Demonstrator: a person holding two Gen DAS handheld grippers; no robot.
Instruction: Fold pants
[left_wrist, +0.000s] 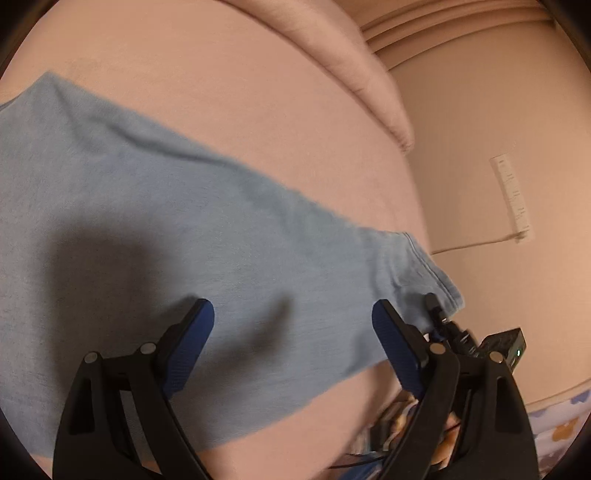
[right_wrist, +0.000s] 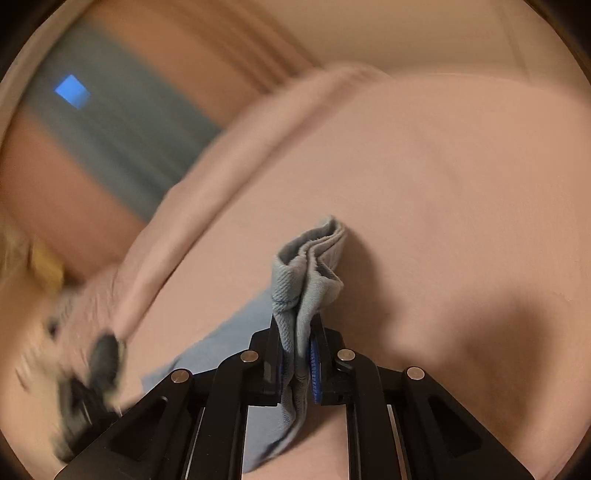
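Light blue pants (left_wrist: 177, 221) lie spread flat across a pink cushioned surface (left_wrist: 229, 88), running from upper left to a hemmed end at lower right. My left gripper (left_wrist: 291, 319) is open just above the fabric, blue pads wide apart, holding nothing. The other gripper's black tip (left_wrist: 437, 312) shows at the pants' hemmed end. In the right wrist view my right gripper (right_wrist: 299, 332) is shut on a bunched hem of the pants (right_wrist: 308, 266), which stands up between the jaws above the pink surface (right_wrist: 443, 177).
A pink cushion edge (left_wrist: 369, 81) and a beige wall panel with a white strip (left_wrist: 511, 195) lie to the right. Patterned fabric (left_wrist: 554, 424) shows at the lower right. The right wrist view is motion-blurred; a grey panel with a blue square (right_wrist: 72, 90) is at upper left.
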